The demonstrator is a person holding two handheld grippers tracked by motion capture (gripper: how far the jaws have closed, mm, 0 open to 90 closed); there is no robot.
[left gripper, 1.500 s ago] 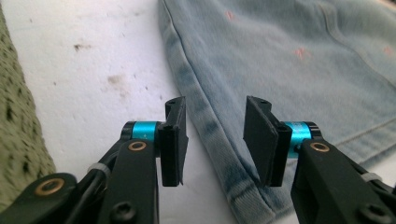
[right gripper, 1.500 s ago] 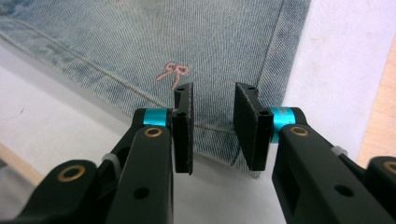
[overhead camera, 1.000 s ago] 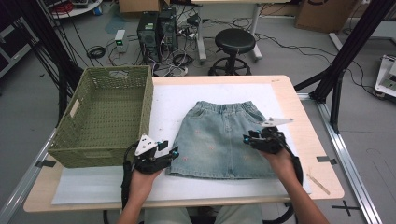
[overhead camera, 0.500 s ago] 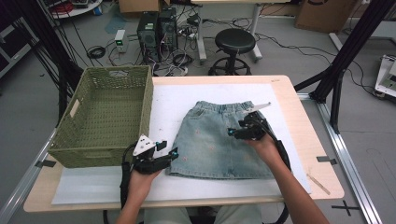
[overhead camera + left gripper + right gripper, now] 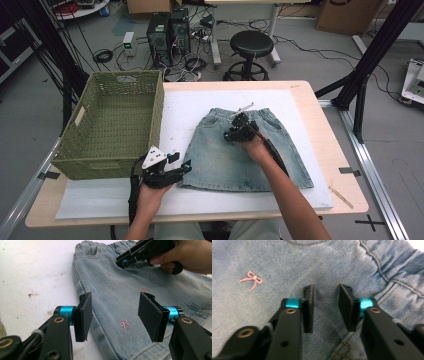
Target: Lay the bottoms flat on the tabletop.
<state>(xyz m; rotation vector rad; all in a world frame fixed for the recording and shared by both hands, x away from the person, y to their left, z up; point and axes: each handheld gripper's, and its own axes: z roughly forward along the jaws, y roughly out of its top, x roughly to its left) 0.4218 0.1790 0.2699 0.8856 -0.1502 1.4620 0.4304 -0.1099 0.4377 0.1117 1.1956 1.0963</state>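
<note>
Two grippers are working a denim skirt (image 5: pixel 245 150) lying flat on the white mat (image 5: pixel 100 200). Nearest, the left gripper (image 5: pixel 184 165) is hovering at its hem corner, jaws apart; farther, the right gripper (image 5: pixel 231 135), jaws just closing yet seemingly empty, is hanging near the waistband, beside the wicker basket (image 5: pixel 117 125).

Pale wooden worktop (image 5: pixel 320 125) with a white mat (image 5: pixel 200 105) laid over most of it. Grey floor (image 5: pixel 310 55) beyond. Round black stool (image 5: pixel 252 45) on a ringed base stands just past the far edge. Two black computer towers (image 5: pixel 167 32) beside it, with loose black cables (image 5: pixel 102 55) on the floor nearby. Black frame struts (image 5: pixel 372 55) at right; brown cardboard boxes (image 5: pixel 340 15) at the back. Even, soft light
</note>
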